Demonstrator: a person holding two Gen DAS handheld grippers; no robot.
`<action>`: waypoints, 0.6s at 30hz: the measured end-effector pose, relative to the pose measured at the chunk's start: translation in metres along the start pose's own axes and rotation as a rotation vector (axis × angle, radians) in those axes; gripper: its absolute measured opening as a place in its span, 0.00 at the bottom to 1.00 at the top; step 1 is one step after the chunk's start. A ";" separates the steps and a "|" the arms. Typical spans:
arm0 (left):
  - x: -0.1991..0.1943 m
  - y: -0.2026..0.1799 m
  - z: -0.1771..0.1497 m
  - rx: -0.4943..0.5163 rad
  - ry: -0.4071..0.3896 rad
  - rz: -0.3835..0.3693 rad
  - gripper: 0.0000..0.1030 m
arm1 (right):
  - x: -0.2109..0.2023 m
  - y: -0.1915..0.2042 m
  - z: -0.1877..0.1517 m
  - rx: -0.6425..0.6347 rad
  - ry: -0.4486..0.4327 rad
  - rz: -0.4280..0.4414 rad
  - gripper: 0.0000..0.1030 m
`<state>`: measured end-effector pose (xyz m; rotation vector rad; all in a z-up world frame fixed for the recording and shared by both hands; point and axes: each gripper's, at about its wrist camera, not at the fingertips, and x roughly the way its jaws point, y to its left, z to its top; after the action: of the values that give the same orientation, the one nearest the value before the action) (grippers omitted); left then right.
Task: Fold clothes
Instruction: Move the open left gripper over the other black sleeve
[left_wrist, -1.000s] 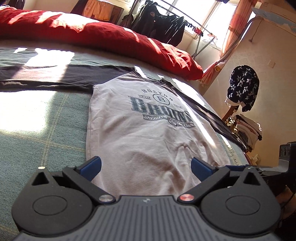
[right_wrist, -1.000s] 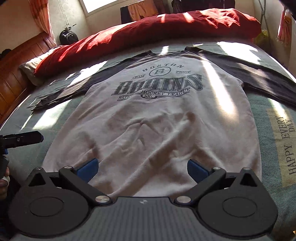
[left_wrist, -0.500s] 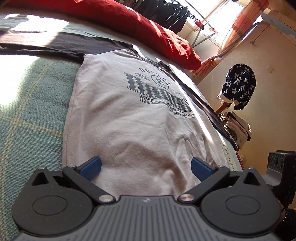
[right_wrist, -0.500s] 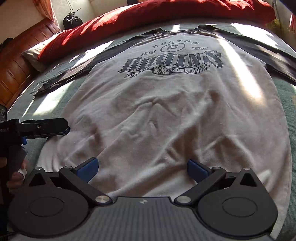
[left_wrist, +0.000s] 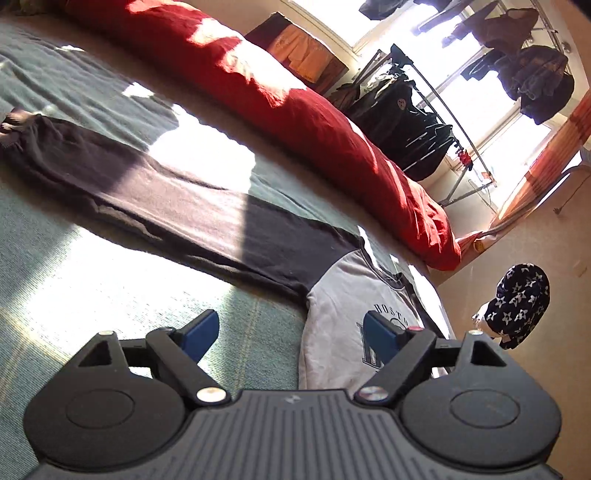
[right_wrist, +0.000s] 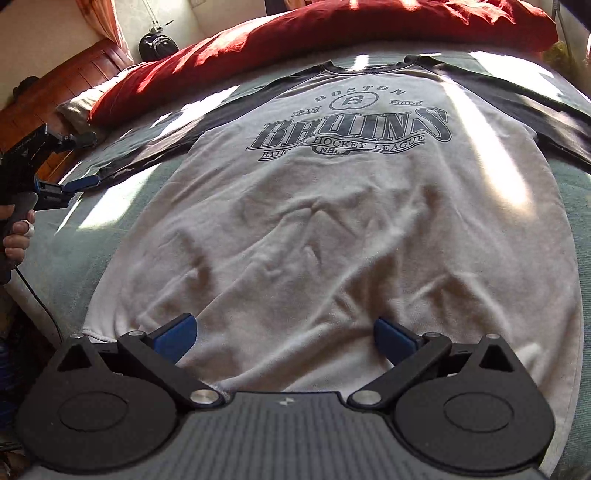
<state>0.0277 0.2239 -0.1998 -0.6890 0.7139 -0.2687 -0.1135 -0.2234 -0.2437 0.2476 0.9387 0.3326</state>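
green bedspread (right_wrist: 66, 258), shirt (right_wrist: 332, 221) flat, hem seemingly under right gripper (right_wrist: 284, 338)

The shirt (right_wrist: 332, 229) is showing as soft matt cotton-like cloth, pale grey in the body with fine creases, its print looking flat and slightly faded; the dark sleeve (left_wrist: 177, 206) is looking like the same matt knit. Under the shirt, the bedcover (left_wrist: 92, 295) is appearing as a coarser woven green cloth. Beyond the shirt's collar, the red duvet (right_wrist: 295, 40) is looking smooth and faintly lustrous in the sun. The left gripper (left_wrist: 290, 338) and right gripper (right_wrist: 284, 338) are showing matt black plastic bodies, ribbed grey housings, shiny metal pivot pins and blue rubbery-looking fingers (right_wrist: 173, 338). The headboard (right_wrist: 55, 92) is gleaming as polished wood.
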 end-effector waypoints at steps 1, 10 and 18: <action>-0.002 0.014 0.008 -0.049 -0.028 0.013 0.68 | -0.003 0.001 0.002 0.001 -0.007 0.015 1.00; -0.005 0.142 0.040 -0.504 -0.262 0.132 0.51 | -0.014 0.011 0.025 -0.022 -0.087 0.029 1.00; 0.021 0.168 0.052 -0.509 -0.267 0.194 0.34 | 0.004 0.005 0.028 -0.012 -0.045 -0.029 1.00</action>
<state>0.0777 0.3659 -0.2934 -1.1067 0.5890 0.1915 -0.0888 -0.2193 -0.2294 0.2297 0.8948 0.3041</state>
